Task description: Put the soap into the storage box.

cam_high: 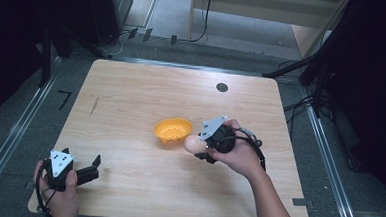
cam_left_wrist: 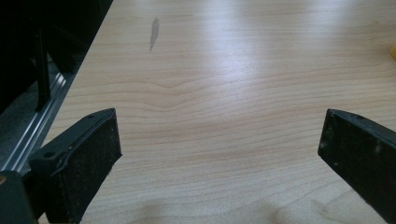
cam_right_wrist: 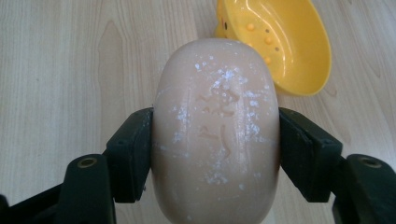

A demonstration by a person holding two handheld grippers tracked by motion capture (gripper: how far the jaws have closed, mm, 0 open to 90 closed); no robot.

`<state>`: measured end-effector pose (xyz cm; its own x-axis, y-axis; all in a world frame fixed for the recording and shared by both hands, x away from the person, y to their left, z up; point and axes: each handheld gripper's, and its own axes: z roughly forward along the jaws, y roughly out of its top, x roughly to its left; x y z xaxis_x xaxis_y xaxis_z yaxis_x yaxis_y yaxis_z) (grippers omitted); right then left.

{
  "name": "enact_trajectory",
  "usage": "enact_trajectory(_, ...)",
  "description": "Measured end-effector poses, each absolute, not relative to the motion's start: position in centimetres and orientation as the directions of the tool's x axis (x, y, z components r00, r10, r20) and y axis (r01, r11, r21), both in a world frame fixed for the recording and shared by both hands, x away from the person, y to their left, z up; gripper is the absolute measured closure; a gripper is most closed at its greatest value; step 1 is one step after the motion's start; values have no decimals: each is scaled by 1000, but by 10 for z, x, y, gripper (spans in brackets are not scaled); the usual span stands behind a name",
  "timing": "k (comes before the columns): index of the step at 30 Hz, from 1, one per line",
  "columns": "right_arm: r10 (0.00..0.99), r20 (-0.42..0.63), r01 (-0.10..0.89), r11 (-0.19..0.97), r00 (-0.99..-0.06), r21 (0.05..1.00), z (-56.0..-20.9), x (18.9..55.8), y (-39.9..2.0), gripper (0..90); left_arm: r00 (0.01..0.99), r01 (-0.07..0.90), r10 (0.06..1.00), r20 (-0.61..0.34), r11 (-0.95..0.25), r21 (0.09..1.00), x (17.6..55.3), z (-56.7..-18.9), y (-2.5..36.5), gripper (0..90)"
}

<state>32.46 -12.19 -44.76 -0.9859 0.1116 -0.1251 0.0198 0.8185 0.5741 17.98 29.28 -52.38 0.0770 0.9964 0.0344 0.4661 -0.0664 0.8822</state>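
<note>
A pale pink oval bar of soap (cam_right_wrist: 215, 130) with a stamped mark is clamped between the black jaws of my right gripper (cam_right_wrist: 215, 149). In the high view the soap (cam_high: 194, 144) hangs just right of a yellow soap dish (cam_high: 172, 129) at the middle of the wooden table (cam_high: 147, 91), with my right gripper (cam_high: 202, 148) shut on it. The dish (cam_right_wrist: 280, 42) has small holes and bumps inside and lies past the soap, up and to the right. My left gripper (cam_high: 94, 167) rests near the table's front left corner; its jaws stand wide apart with bare wood between them (cam_left_wrist: 219, 144).
A small black disc (cam_high: 222, 87) is set in the table near its back edge. A dark streak (cam_high: 94, 106) marks the wood at the left. Metal rails run along both sides of the table, and cables lie on the floor behind.
</note>
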Motion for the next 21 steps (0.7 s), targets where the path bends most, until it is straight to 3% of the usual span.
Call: enact_trajectory(21, 45, -128, -37, 821, -991, 570, -437, 360, -98, 333, 78, 469, 996, 33, -65, 881, 180, -524, 293, 0)
